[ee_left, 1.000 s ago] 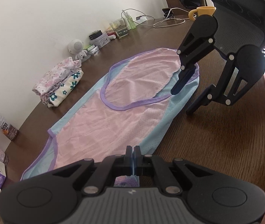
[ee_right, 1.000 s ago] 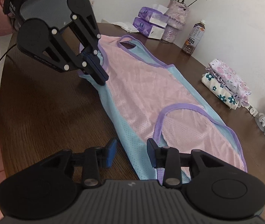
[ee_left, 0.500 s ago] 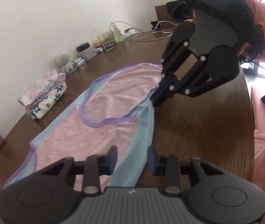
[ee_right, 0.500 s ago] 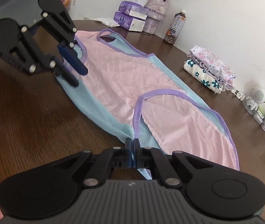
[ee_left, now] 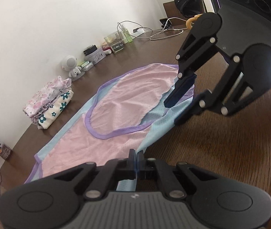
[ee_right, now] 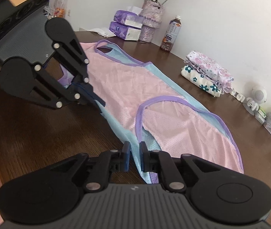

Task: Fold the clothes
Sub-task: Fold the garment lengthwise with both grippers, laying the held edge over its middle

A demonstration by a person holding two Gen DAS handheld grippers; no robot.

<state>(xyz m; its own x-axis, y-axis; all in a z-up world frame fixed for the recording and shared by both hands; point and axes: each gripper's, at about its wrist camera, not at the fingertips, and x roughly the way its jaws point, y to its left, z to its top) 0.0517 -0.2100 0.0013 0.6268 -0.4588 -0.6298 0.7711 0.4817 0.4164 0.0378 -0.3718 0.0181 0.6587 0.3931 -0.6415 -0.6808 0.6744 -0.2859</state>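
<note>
Left gripper (ee_left: 136,159) clamps the pink-and-blue mesh garment's (ee_left: 114,118) blue side edge; right gripper (ee_right: 134,153), jaws just parted, straddles it ungripped — pinch there, then lift both evenly.

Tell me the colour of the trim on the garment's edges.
Purple, on the garment; clearest in the right wrist view.

Bare table (ee_right: 45,133) near side — folded clothes (ee_right: 208,72), clutter along wall.

A pink and blue garment (ee_right: 135,87) lies spread on the brown table (ee_right: 40,133). Its blue edge runs between the slightly parted, just-opening jaws of the right gripper (ee_right: 134,157). The left gripper (ee_right: 95,99) pinches that edge farther along.
</note>
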